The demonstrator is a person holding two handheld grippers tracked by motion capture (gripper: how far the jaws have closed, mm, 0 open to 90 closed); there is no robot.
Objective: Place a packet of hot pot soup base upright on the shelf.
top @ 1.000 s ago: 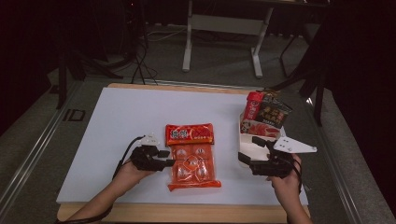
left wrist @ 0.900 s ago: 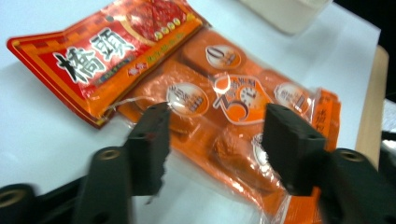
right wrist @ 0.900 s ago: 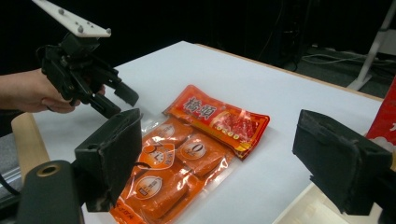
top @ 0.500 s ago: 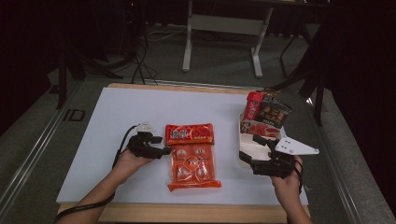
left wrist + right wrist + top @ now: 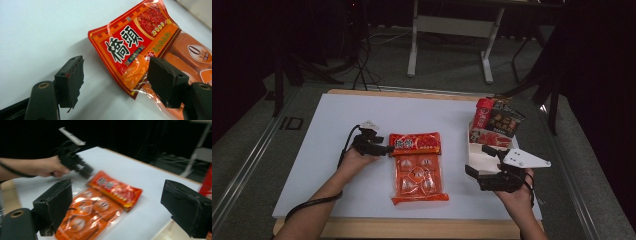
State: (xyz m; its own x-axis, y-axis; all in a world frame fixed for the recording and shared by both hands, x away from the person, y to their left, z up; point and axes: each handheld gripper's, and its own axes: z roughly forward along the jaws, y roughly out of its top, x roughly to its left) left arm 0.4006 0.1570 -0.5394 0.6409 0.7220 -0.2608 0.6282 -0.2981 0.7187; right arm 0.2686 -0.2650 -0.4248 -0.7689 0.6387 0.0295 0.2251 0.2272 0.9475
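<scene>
A red packet with Chinese characters [image 5: 416, 144] lies across the top end of an orange bag of several wrapped pieces [image 5: 418, 177] mid-table. My left gripper [image 5: 388, 149] is at the red packet's left edge, open. In the left gripper view the red packet's [image 5: 132, 42] near corner lies between the spread jaws of the left gripper [image 5: 117, 82], and the orange bag [image 5: 192, 55] shows under it. My right gripper [image 5: 479, 161] hovers open to the right of the bags. From the right gripper [image 5: 120, 205] I see the packet [image 5: 115, 188], the orange bag [image 5: 87, 217] and the other gripper [image 5: 75, 160].
A white open box [image 5: 479, 152] stands at the table's right side, with upright snack packets [image 5: 494, 122] at its far end. The white table top [image 5: 337, 120] has free room at left and back. A metal stand [image 5: 452, 30] is on the floor behind.
My left gripper has moved forward and to the right, up to the red packet's left edge. The right gripper has stayed nearly in place.
</scene>
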